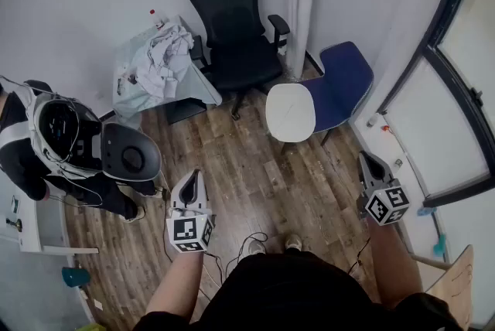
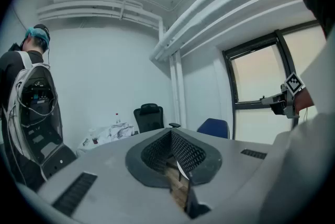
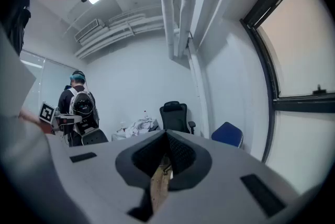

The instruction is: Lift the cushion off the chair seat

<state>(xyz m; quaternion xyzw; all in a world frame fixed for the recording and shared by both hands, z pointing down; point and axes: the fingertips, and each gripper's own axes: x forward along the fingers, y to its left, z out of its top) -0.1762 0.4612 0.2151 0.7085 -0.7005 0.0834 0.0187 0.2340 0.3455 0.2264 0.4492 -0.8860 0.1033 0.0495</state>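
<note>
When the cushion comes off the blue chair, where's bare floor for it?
Bare wooden floor lies between the black office chair, the blue plastic chair bearing the round white cushion, and your shoes. Crowded at left: a person with a backpack, and a table heaped with white cloth.

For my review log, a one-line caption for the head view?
Left gripper and right gripper shut and empty, short of the white cushion lying on the blue chair.

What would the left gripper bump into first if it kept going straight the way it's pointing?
Most likely the black office chair. The left gripper points across the wooden floor toward it. Nothing nearer shows in that line, though depth is hard to judge.
</note>
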